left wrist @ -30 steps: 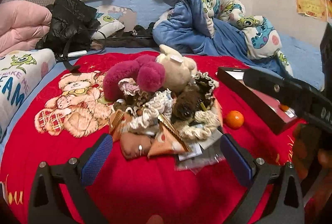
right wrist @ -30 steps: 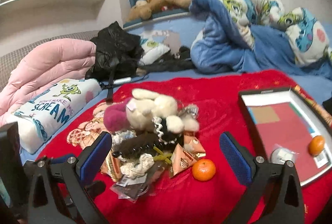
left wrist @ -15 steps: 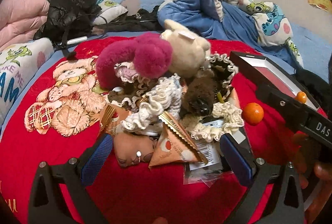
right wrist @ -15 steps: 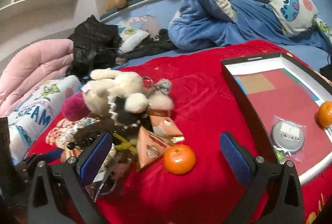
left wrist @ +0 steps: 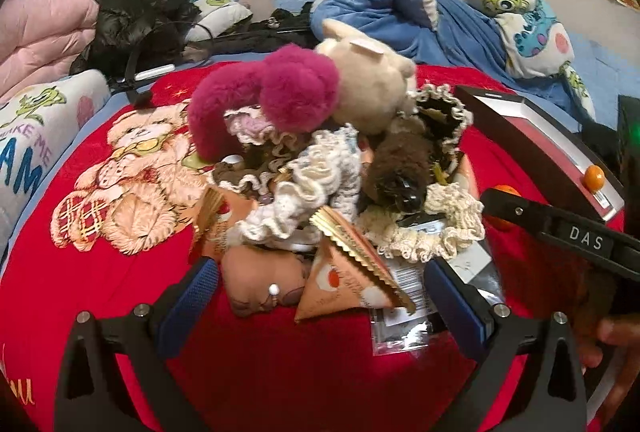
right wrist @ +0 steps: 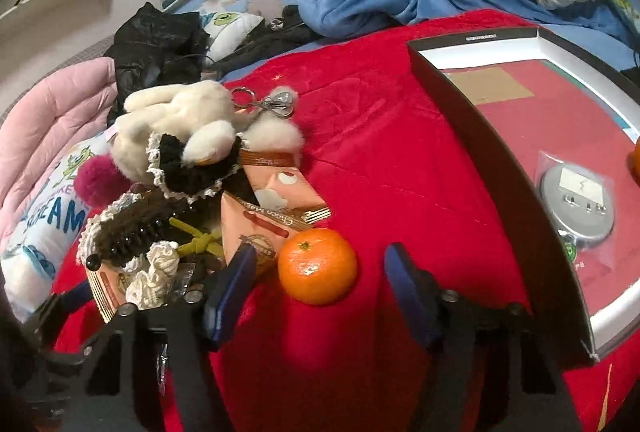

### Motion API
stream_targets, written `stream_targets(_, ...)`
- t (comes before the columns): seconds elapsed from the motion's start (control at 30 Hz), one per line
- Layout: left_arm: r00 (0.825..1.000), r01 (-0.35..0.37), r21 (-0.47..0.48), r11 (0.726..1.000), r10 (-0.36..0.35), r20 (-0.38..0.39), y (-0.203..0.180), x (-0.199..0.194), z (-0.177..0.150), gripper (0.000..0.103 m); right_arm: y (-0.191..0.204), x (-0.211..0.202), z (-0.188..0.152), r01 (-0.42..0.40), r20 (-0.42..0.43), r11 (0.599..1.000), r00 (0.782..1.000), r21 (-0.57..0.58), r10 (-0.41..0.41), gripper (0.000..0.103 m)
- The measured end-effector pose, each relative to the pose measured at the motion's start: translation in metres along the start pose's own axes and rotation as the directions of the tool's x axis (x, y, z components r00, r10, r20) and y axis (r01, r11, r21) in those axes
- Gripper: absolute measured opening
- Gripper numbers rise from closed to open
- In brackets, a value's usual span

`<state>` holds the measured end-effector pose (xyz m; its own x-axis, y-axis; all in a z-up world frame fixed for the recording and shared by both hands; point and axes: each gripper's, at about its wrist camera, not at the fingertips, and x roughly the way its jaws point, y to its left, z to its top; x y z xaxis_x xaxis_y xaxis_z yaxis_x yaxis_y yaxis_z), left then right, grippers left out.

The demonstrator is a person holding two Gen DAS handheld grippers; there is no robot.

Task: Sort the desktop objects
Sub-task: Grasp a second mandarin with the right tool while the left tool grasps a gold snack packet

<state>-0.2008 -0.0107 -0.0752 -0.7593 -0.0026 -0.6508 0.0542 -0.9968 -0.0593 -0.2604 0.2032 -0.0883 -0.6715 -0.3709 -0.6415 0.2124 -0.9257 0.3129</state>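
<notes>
Left wrist view: left gripper (left wrist: pixel 320 292) spread wide, blue pads (left wrist: pixel 188 296) either side of the near edge of the pile (left wrist: pixel 320 172), holding nothing. Between the pads lie a tan plush piece (left wrist: pixel 260 288) with a small stud and a triangular orange snack packet (left wrist: pixel 344 280); whether the pads touch them, cannot tell. The right pad sits over a clear plastic bag (left wrist: pixel 404 328) with a barcode label. Pile fills frame centre on the red blanket (left wrist: pixel 280 372): magenta pom-pom (left wrist: pixel 296 92), cream plush toy (left wrist: pixel 368 88), crocheted scrunchies (left wrist: pixel 312 192), dark brown fuzzy claw clip (left wrist: pixel 400 172). At right, the other gripper's black finger crosses the frame, lettering "DAS" legible. Behind it a tangerine (left wrist: pixel 502 192), mostly hidden. Black-rimmed tray (left wrist: pixel 520 128) upper right, a small orange fruit (left wrist: pixel 594 176) in it. Pillow (left wrist: pixel 28 148) at left edge reads "MAKE ME" and partial "AM".

Right wrist view: right gripper (right wrist: pixel 320 284) partly open, fingers either side of the tangerine (right wrist: pixel 317 266) at lower centre, a gap on each side, not pinching. The left finger (right wrist: pixel 232 284) lies against a snack packet (right wrist: pixel 256 228) printed "Choco", rest unreadable. Pile (right wrist: pixel 180 168) at centre left: cream plush (right wrist: pixel 172 128), black lace-edged scrunchie (right wrist: pixel 192 168), keyring clasp (right wrist: pixel 276 104), claw clip (right wrist: pixel 132 232). Tray (right wrist: pixel 500 160) at right holds a bagged silver disc (right wrist: pixel 576 200); rim text too small. Pillow (right wrist: pixel 52 208) at left reads "SCREAM".
</notes>
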Motion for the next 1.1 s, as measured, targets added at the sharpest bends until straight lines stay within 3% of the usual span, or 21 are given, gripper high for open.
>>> stream_targets(0.1,1.0,0.01,-0.03,0.999,-0.01,-0.015,0.006,0.003,-0.001,0.103,0.002,0.0,-0.002,0.015,-0.008,1.0,1.0,-0.011,-0.015,0.062)
stream_targets(0.23,1.0,0.026,-0.033,0.999,-0.026,0.004,0.007,0.0,-0.003,0.09,0.004,0.001,-0.002,0.027,-0.018,0.999,0.999,-0.024,-0.027,0.063)
stream_targets(0.4,0.999,0.028,-0.033,0.999,-0.027,0.027,0.008,-0.005,-0.003,0.087,0.006,0.001,-0.002,0.03,-0.013,0.999,0.999,-0.031,-0.03,0.063)
stream_targets(0.57,0.996,0.065,-0.06,0.996,-0.062,0.06,0.014,-0.015,-0.005,0.08,-0.004,-0.003,-0.002,0.004,0.006,1.0,1.0,0.012,-0.004,0.038)
stream_targets(0.7,0.994,0.064,-0.05,0.997,-0.059,0.087,0.013,-0.025,-0.009,0.071,0.001,-0.005,-0.005,-0.046,0.005,0.999,0.999,-0.01,0.046,0.036)
stream_targets(0.8,0.993,0.056,-0.047,0.997,-0.05,0.107,0.012,-0.034,-0.013,0.057,0.011,-0.007,-0.006,-0.029,0.019,0.998,0.999,-0.062,0.03,0.036)
stream_targets(0.9,0.991,0.066,-0.051,0.997,-0.059,0.12,0.013,-0.041,-0.018,0.05,0.015,-0.012,-0.008,-0.021,0.038,0.997,0.999,-0.078,0.024,0.036)
stream_targets(1.0,0.988,0.091,-0.044,0.995,-0.085,0.128,0.012,-0.046,-0.02,0.028,0.013,-0.015,-0.009,-0.024,0.055,0.997,0.998,-0.069,0.028,0.036)
stream_targets(1.1,0.989,0.083,-0.034,0.996,-0.079,0.123,0.009,-0.049,-0.025,0.026,0.008,-0.016,-0.01,-0.038,0.049,0.998,0.998,-0.053,0.041,0.036)
